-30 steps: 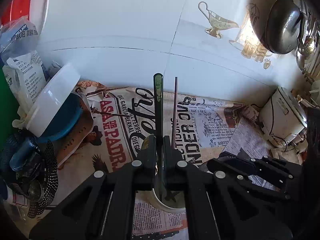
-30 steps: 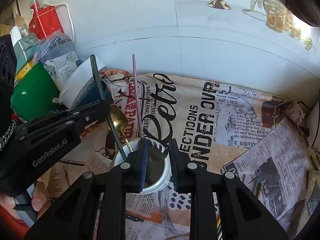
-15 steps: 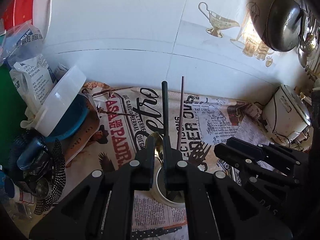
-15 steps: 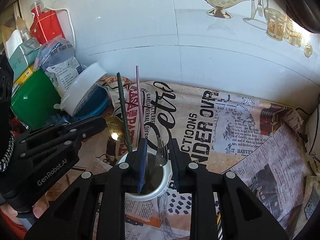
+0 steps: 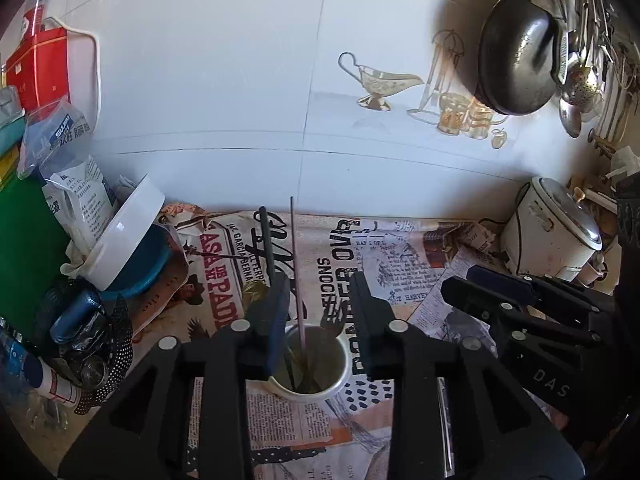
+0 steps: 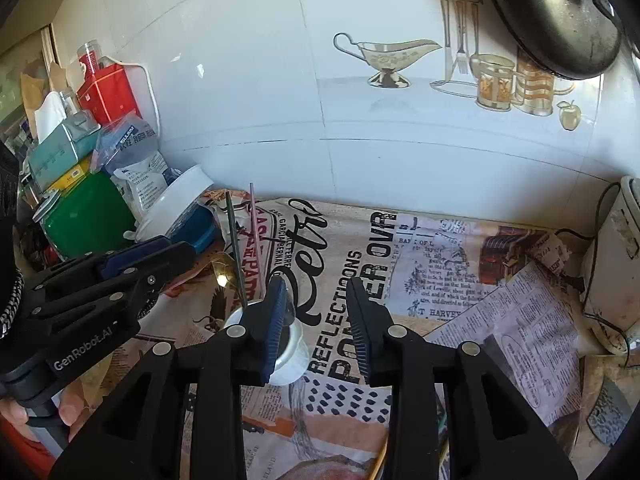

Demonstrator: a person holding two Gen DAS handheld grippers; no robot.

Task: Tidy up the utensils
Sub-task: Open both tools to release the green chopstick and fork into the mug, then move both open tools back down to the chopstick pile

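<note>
A white cup (image 5: 316, 368) stands on the newspaper-print cloth and holds a dark green utensil handle (image 5: 266, 240), a thin pink stick (image 5: 296, 268), a fork (image 5: 332, 320) and a gold spoon (image 5: 256, 290). My left gripper (image 5: 320, 312) is open and empty, just above the cup. In the right wrist view the cup (image 6: 286, 356) sits behind my left fingertip, with the green handle (image 6: 236, 248) and pink stick (image 6: 256, 232) rising from it. My right gripper (image 6: 318, 312) is open and empty, to the right of the cup. The left gripper (image 6: 116, 268) shows there too.
Clutter fills the left: a white-lidded blue tub (image 5: 128, 240), bags, a green container (image 6: 88, 216), a red tin (image 6: 108, 96). A white rice cooker (image 5: 552, 232) stands at the right. A black wok (image 5: 516, 56) hangs on the tiled wall.
My left gripper has let go of the dark green utensil, which now stands in the cup, and opened wide. My right gripper has opened too. Both have drawn back.
</note>
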